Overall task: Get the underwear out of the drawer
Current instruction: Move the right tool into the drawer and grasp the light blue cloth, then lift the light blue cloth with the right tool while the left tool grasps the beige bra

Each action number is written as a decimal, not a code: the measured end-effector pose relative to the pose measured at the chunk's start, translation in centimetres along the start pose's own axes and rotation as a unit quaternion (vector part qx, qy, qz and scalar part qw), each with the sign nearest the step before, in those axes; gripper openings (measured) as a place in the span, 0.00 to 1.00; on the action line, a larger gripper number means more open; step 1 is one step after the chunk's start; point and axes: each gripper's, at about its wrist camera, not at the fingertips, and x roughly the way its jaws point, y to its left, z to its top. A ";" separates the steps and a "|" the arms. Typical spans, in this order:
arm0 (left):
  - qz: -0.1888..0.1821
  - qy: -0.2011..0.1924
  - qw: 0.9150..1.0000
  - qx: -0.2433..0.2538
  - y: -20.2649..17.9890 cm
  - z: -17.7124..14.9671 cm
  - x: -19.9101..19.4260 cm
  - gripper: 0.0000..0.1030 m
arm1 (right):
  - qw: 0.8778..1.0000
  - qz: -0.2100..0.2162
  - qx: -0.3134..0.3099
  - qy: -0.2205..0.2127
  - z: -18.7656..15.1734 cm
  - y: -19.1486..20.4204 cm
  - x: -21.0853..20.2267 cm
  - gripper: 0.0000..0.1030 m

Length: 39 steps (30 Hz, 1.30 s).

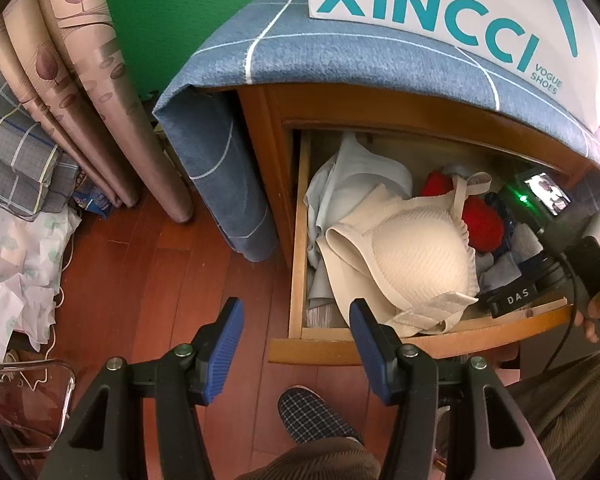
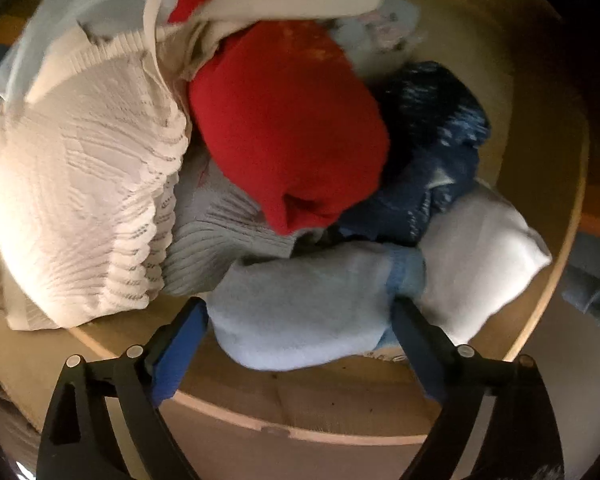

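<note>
Left view above open drawer (image 1: pixel 300 240); right view close inside.

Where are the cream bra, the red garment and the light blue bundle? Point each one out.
cream bra (image 1: pixel 416 260): left wrist view, on the ribbed cup.
red garment (image 2: pixel 288 120): right wrist view, on its rounded middle.
light blue bundle (image 2: pixel 300 304): right wrist view, on its middle, between the open fingers.

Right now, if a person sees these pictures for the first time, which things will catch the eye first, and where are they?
A cream bra lies on top of the clothes at the front of the open drawer. Beside it is a bright red bundle, near the middle of the pile. On the blue cloth above the drawer stands a white box with large teal letters.
</note>
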 end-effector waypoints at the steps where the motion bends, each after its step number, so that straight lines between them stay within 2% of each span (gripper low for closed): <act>1: 0.000 0.001 1.000 0.000 0.0 0.0 0.0 0.54 | 1.000 -0.004 -0.004 0.006 0.2 0.1 0.1 0.90; 5: -0.002 0.003 1.000 -0.001 0.0 0.0 0.2 0.54 | 0.999 -0.020 -0.018 0.021 0.7 0.6 0.6 0.87; 7: -0.002 0.003 1.000 -0.002 0.1 0.0 0.1 0.54 | 0.999 -0.031 -0.018 0.011 0.8 0.6 0.4 0.70; 11: -0.004 0.003 1.000 -0.002 0.1 0.0 0.1 0.54 | 0.999 -0.027 -0.016 -0.006 0.8 0.2 -0.2 0.61; 15: -0.003 -0.001 1.000 0.000 0.0 0.0 0.0 0.54 | 0.999 -0.017 -0.008 -0.032 -0.4 -0.4 -1.5 0.46; 19: -0.008 0.000 1.000 -0.001 0.1 0.0 0.0 0.54 | 0.997 0.003 0.017 -0.073 -1.4 -1.2 -3.7 0.44; 21: -0.011 0.000 1.000 -0.001 0.1 0.1 0.0 0.54 | 0.997 0.022 0.026 -0.075 -1.9 -1.6 -4.1 0.43; 28: -0.017 0.003 1.000 0.015 -0.6 0.3 0.0 0.54 | 0.989 0.033 0.056 -0.132 -3.7 -2.2 -7.0 0.43; 33: -0.023 -0.001 0.999 0.040 -1.9 1.0 -0.2 0.54 | 0.981 0.042 0.080 -0.172 -8.0 -3.7 -8.5 0.43; 39: -0.069 0.013 0.997 0.030 -3.8 3.0 0.3 0.54 | 0.973 0.044 0.092 -0.206 -10.2 -4.4 -8.9 0.43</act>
